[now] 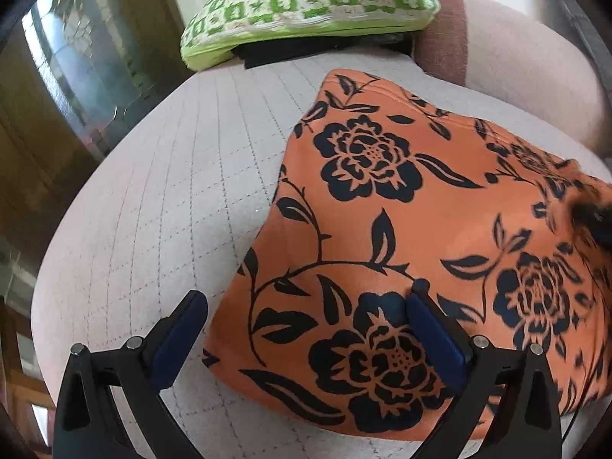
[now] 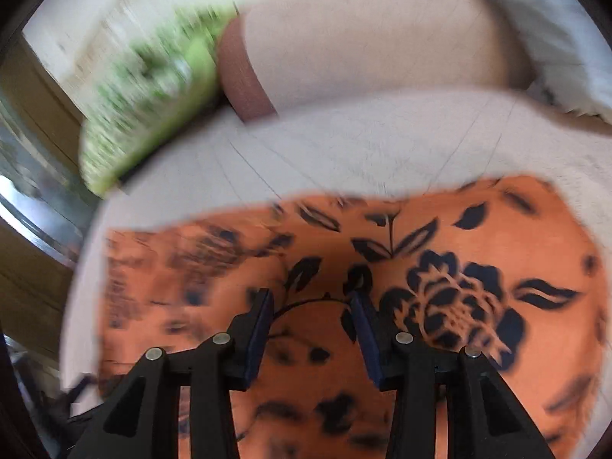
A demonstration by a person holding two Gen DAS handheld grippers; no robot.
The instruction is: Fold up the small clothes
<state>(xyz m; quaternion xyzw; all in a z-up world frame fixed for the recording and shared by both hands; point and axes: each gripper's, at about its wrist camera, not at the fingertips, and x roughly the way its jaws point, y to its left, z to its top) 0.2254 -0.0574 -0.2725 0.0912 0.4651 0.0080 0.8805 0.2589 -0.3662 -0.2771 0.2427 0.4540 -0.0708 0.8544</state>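
An orange cloth with a black flower print (image 1: 401, 237) lies flat on a pale quilted cushion (image 1: 172, 199). My left gripper (image 1: 306, 302) is open above the cloth's near left corner, one finger over the cushion and one over the cloth. In the right wrist view the same cloth (image 2: 478, 252) fills the lower half, blurred by motion. My right gripper (image 2: 311, 298) is open and empty just above the cloth. A dark blurred shape at the right edge of the left wrist view (image 1: 591, 214) sits on the cloth.
A green-and-white patterned pillow (image 1: 306, 4) lies at the back on a dark folded item (image 1: 290, 53). A beige bolster with a brown band (image 1: 505, 53) runs along the back right. A window and wooden frame (image 1: 65, 88) are to the left. A white cloth (image 2: 554, 38) lies back right.
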